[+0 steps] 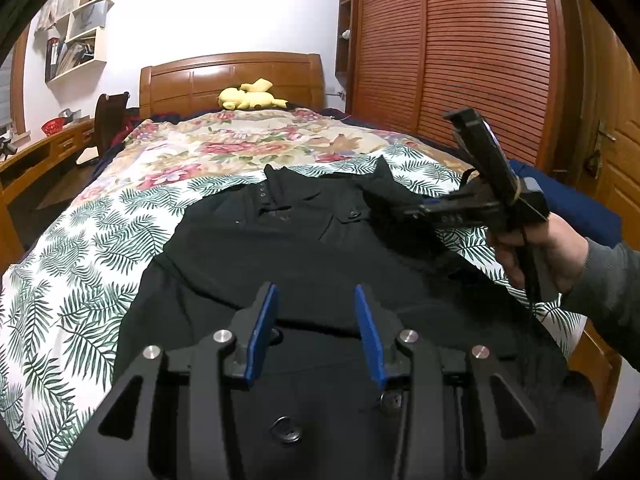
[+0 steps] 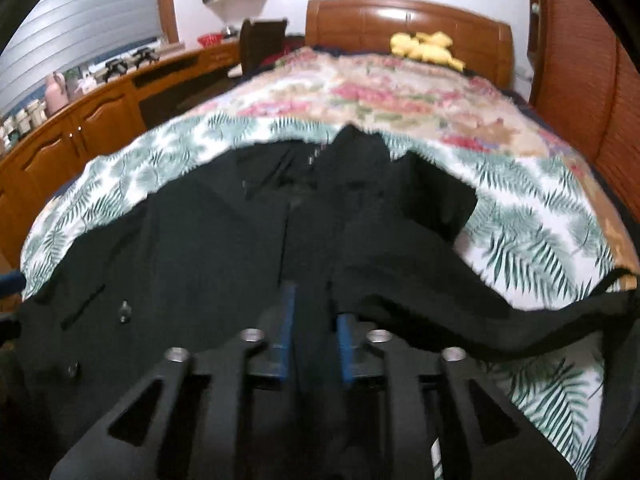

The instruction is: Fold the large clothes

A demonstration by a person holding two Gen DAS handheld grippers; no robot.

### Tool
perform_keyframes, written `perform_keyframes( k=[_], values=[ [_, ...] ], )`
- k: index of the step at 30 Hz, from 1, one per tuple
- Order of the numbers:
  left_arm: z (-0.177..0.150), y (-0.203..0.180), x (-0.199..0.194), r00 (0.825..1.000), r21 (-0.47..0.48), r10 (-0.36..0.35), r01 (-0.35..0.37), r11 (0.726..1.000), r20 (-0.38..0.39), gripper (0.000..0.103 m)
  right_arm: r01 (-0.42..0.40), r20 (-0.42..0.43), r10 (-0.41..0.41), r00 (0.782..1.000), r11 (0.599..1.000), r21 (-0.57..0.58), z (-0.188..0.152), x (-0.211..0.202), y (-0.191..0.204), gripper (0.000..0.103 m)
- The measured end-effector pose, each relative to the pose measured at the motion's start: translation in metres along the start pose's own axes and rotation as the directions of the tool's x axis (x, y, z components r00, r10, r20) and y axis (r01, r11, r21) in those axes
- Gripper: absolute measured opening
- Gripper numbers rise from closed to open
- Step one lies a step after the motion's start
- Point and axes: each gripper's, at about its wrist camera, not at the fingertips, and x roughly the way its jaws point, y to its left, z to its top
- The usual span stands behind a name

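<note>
A large black coat [image 1: 280, 256] with buttons lies spread on the bed, collar toward the headboard. My left gripper [image 1: 316, 300] is open and empty, its blue pads [image 1: 262, 328] apart just above the coat's lower front. My right gripper [image 2: 314, 316] is shut on a fold of the black coat [image 2: 224, 240] and lifts the right sleeve side off the bed. It also shows in the left wrist view [image 1: 408, 211], held by a hand at the right, with black fabric pulled up to it.
The bed has a leaf-print sheet [image 1: 80, 264] and a floral quilt [image 1: 240, 140]. A yellow plush toy [image 1: 248, 98] lies by the wooden headboard [image 1: 232, 76]. A slatted wardrobe [image 1: 452, 48] stands right, a wooden desk [image 2: 88, 120] and chair [image 1: 108, 120] left.
</note>
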Motion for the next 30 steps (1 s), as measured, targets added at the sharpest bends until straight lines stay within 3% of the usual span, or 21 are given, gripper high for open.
perform_keyframes(
  k=[5,10,15,21,28,29,30],
  values=[
    [0.0,0.0,-0.002,1.0,-0.003,-0.005,0.005,1.0,0.004,0.039,0.009,0.022,-0.01,1.0,0.999,0.054,-0.015,-0.031,-0.013,0.047],
    [0.001,-0.002,-0.002,1.0,0.0,-0.012,0.012,1.0,0.003,0.039,0.122,0.06,-0.132,0.989,0.98,0.155,-0.023,-0.061,-0.049,0.059],
    [0.001,-0.004,-0.002,1.0,0.006,-0.015,0.015,1.0,0.004,0.039,0.197,0.038,-0.226,0.973,0.908,0.37,-0.024,-0.07,-0.115,0.062],
    [0.0,-0.004,-0.002,1.0,0.007,-0.012,0.012,1.0,-0.001,0.039,0.217,-0.012,-0.249,0.969,0.821,0.528,-0.029,-0.062,-0.172,0.062],
    [0.0,-0.001,-0.003,1.0,0.005,-0.012,0.012,1.0,-0.004,0.039,0.292,-0.099,-0.288,0.953,0.771,0.566,-0.039,-0.045,-0.19,0.061],
    [0.001,-0.001,-0.004,1.0,0.005,-0.013,0.013,1.0,-0.002,0.039,0.296,-0.104,-0.29,0.951,0.771,0.564,-0.039,-0.042,-0.192,0.052],
    [0.0,-0.001,-0.004,1.0,0.006,-0.012,0.012,1.0,-0.001,0.039,0.293,-0.103,-0.285,0.953,0.781,0.552,-0.039,-0.039,-0.192,0.029]
  ],
)
